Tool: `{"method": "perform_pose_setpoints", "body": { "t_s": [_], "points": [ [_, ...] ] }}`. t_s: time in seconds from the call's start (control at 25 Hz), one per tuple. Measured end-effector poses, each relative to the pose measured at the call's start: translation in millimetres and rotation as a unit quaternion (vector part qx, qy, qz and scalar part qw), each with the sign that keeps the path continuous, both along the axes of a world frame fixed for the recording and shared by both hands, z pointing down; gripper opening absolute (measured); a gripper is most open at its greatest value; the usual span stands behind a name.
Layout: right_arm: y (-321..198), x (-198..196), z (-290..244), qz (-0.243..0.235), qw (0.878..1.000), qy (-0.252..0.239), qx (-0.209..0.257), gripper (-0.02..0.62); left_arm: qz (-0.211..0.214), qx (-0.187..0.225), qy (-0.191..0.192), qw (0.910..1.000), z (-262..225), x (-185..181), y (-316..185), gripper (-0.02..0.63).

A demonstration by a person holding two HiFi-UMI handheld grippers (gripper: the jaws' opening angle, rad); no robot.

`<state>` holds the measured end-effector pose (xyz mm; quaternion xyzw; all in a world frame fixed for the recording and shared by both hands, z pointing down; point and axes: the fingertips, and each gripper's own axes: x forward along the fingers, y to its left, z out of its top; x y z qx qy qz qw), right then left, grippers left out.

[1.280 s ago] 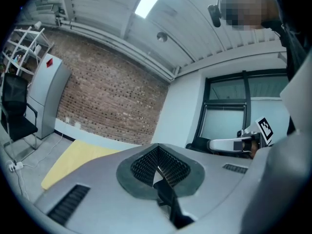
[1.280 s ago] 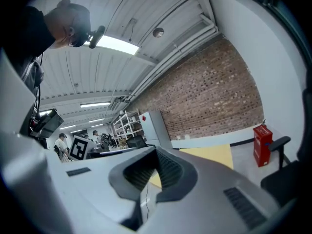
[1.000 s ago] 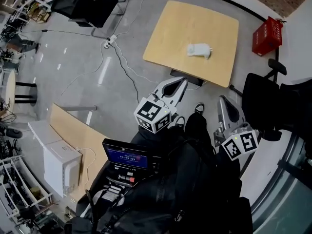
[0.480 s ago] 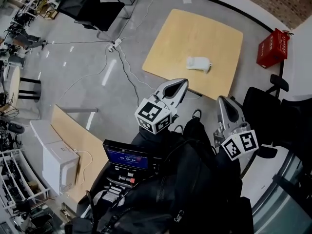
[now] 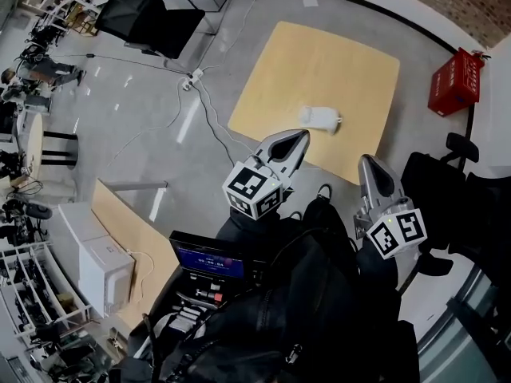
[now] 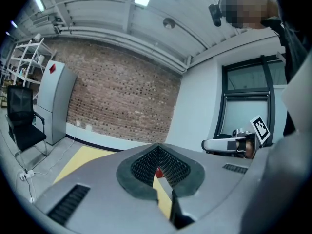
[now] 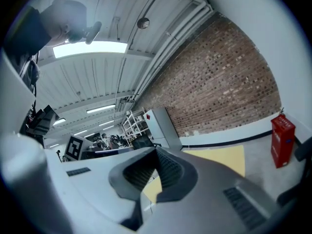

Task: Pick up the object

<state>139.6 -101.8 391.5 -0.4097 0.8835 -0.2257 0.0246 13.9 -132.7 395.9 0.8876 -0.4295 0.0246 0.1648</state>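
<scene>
White, small, blurred object (image 5: 319,119) lying near the middle of the pale wood surface (image 5: 351,54), far ahead, well apart from both tools. Likely light, perhaps soft or smooth-skinned; best taken across its narrower middle. Jaws of left gripper (image 5: 297,136) and right gripper (image 5: 370,164) closed together, all 2 pairs empty.

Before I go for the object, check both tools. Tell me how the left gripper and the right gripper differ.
In the head view the left gripper slants right, toward the white object; the right gripper points nearly straight ahead. The left gripper's tip overlaps the near edge of the table; the right gripper's sits by its near right corner. Both have fingers shut and hold nothing.
</scene>
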Motion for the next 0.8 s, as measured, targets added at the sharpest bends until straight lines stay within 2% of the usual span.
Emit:
{"method": "perform_pose_setpoints", "body": {
  "t_s": [0.32, 0.52, 0.68, 0.8],
  "points": [
    [-42, 16, 29, -0.032, 0.999, -0.009, -0.037, 0.005, -0.025, -0.031, -0.025, 0.9989, 22, 10, -35, 0.000],
    [-70, 13, 43, -0.049, 0.997, -0.001, -0.055, 0.005, -0.044, -0.060, -0.033, 0.9967, 38, 0, -50, -0.001],
    [-82, 6, 53, -0.076, 0.994, 0.022, -0.074, 0.005, -0.048, -0.092, -0.030, 0.9941, 53, -3, -57, 0.000],
    [-90, -7, 68, -0.093, 0.991, 0.058, -0.081, 0.005, -0.039, -0.123, -0.027, 0.9912, 75, -9, -63, -0.002]
  ]
}}
